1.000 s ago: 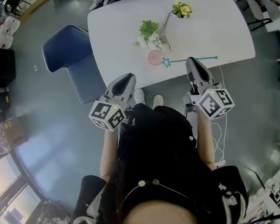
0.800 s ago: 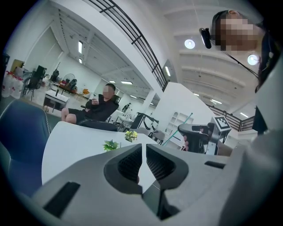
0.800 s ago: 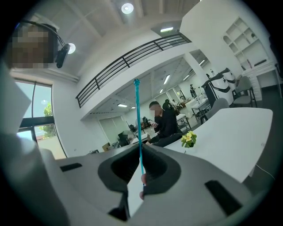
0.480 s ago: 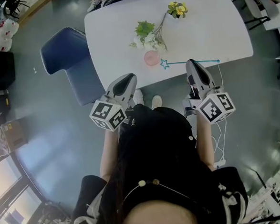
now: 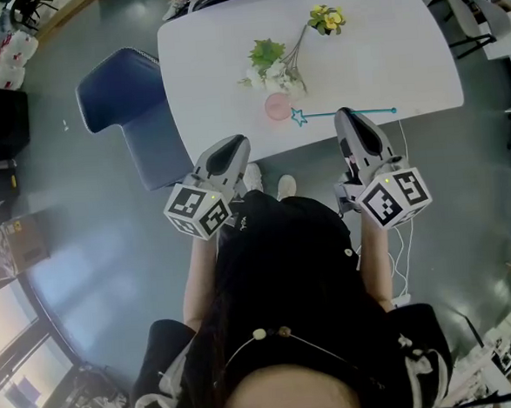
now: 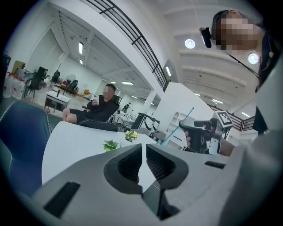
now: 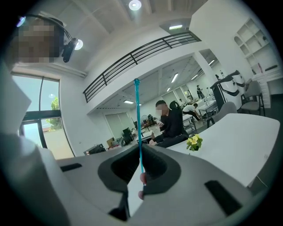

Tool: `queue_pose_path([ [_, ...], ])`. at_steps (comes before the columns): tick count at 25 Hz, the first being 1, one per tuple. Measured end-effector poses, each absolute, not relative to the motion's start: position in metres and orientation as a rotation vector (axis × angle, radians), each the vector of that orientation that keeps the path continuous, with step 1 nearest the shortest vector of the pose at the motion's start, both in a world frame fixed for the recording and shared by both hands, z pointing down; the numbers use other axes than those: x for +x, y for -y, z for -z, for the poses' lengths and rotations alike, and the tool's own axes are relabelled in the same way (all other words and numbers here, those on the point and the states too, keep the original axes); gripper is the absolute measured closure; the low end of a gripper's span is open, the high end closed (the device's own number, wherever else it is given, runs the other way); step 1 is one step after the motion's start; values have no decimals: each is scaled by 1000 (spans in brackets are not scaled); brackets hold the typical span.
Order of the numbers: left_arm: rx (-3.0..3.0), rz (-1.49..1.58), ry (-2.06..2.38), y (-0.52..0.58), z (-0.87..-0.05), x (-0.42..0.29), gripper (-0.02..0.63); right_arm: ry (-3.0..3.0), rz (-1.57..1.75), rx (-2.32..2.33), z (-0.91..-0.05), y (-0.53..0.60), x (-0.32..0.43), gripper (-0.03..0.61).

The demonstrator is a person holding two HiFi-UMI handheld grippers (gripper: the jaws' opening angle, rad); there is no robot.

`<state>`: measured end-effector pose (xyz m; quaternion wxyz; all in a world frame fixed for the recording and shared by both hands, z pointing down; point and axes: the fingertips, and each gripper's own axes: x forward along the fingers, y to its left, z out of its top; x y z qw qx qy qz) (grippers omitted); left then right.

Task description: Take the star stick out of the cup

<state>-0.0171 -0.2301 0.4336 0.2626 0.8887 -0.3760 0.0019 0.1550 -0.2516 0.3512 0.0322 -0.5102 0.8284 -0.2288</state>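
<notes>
A pink cup (image 5: pixel 277 107) stands near the front edge of the white table (image 5: pixel 384 50). The teal star stick (image 5: pixel 354 112) is outside the cup and lies level over the table, its star (image 5: pixel 299 116) just right of the cup. My right gripper (image 5: pixel 345 112) is shut on the stick's shaft. In the right gripper view the stick (image 7: pixel 138 119) rises straight up from between the closed jaws of the right gripper (image 7: pixel 140 152). My left gripper (image 5: pixel 232 142) hangs at the table's front edge, left of the cup, shut on nothing (image 6: pixel 143 148).
White and green artificial flowers (image 5: pixel 272 67) and a yellow one (image 5: pixel 330 16) spread behind the cup. A blue chair (image 5: pixel 127 112) stands left of the table. A seated person (image 6: pixel 95 110) is at the far side. More chairs (image 5: pixel 473 13) stand at the right.
Almost nothing: the stick's far end has dipped a touch and now lies level. Both grippers stay where they were.
</notes>
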Motion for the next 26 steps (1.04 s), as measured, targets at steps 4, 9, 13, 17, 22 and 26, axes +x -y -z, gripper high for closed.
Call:
queue_pose_path([
  [4,2401,-5,1020,229,-433,-18,583,-2645,637,-1573,-345,253,144,558],
  [9,2407,-1,1016,227,-431,-18,583,-2690,593,-1567,-342,253,136,558],
  [13,2406,0,1023,227,-432,-21,583,-2703,587,-1566,-344,253,133,558],
  [17,2404,3,1027,226,-431,-23,583,-2708,585,-1559,-343,253,131,558],
  [22,2401,2,1036,226,-431,-26,583,-2719,582,-1556,-344,254,130,558],
  [26,2401,1,1040,226,-431,-27,583,-2724,584,-1556,-344,256,128,558],
])
